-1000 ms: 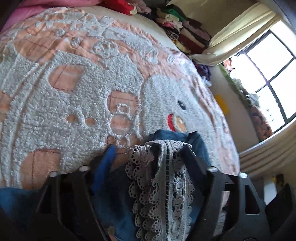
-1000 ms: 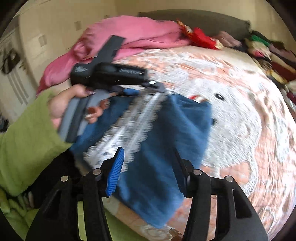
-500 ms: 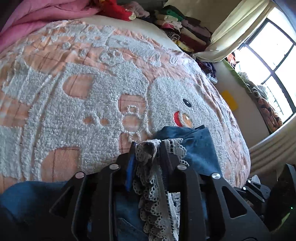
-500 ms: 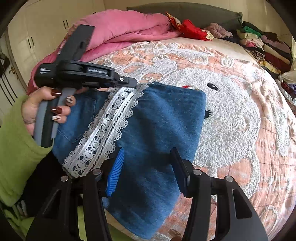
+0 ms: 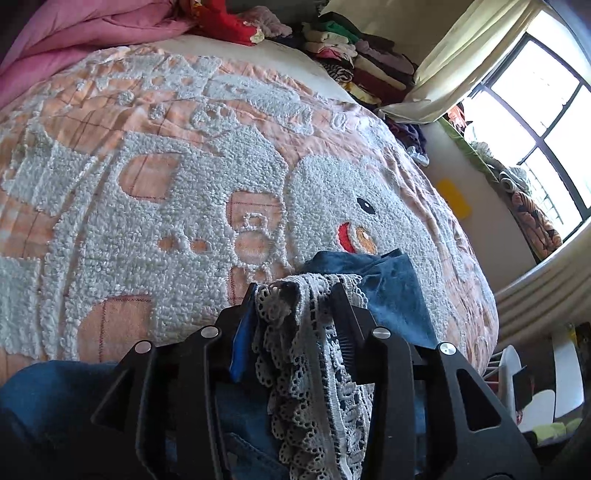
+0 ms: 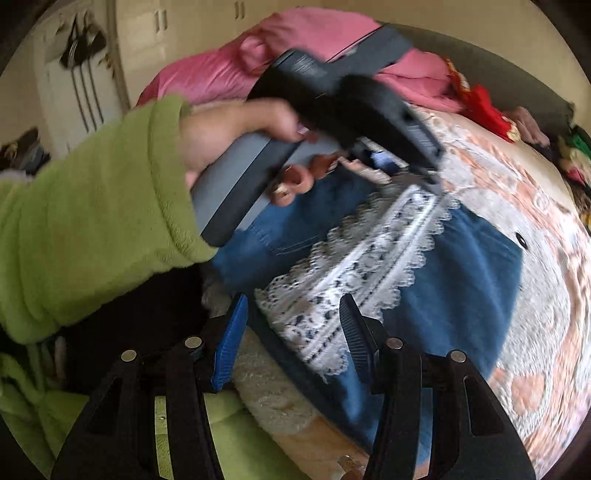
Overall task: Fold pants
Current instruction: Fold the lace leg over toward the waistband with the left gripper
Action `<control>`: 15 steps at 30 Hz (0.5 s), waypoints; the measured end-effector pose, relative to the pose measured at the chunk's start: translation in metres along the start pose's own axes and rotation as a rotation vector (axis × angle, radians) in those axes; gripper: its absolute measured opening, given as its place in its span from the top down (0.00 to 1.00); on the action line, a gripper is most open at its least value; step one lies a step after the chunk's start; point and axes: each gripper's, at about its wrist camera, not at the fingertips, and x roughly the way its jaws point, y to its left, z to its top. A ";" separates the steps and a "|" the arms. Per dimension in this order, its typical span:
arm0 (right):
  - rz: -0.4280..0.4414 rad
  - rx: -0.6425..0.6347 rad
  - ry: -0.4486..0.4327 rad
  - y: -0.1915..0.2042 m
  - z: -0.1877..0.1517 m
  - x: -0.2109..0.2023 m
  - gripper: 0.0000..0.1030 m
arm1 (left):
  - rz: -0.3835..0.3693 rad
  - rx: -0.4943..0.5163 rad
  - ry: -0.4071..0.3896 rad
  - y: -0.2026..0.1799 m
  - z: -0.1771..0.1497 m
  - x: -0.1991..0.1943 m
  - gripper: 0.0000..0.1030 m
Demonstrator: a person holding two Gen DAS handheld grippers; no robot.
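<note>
Blue denim pants (image 6: 461, 266) with a white lace strip (image 6: 362, 258) lie folded on the peach and white bedspread (image 5: 147, 221), near its front edge. My left gripper (image 5: 295, 291) has the bunched lace (image 5: 306, 369) between its pads and its jaws are opening; the lace still fills the gap and touches both pads. Denim (image 5: 391, 291) shows to its right. In the right wrist view a hand (image 6: 229, 133) in a green sleeve holds the left gripper (image 6: 432, 181) at the lace's far end. My right gripper (image 6: 291, 306) hovers open above the lace's near end, gripping nothing.
A pink duvet (image 5: 74, 33) and red cloth (image 5: 221, 22) lie at the head of the bed. Stacked folded clothes (image 5: 354, 62) sit at the far right corner by a curtain and window (image 5: 535, 110). Cupboard doors (image 6: 92, 74) stand to the left. The bed's edge (image 6: 295, 435) is right under my right gripper.
The left jaws narrowed onto the lace, then widened a little. The right gripper rolled and slid sideways from over the denim to over the lace's near end.
</note>
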 end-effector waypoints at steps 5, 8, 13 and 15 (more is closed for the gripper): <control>-0.060 -0.029 0.077 0.003 -0.003 0.027 0.65 | 0.007 0.021 -0.003 -0.005 0.000 -0.002 0.79; 0.012 -0.008 0.046 0.003 0.000 0.021 0.80 | 0.010 0.025 -0.002 -0.005 0.001 -0.003 0.80; 0.044 0.019 0.049 -0.003 -0.002 0.026 0.77 | 0.038 0.032 0.009 -0.004 0.001 0.000 0.80; 0.046 0.010 0.045 -0.005 -0.002 0.025 0.73 | 0.047 0.039 0.009 -0.004 0.000 0.001 0.80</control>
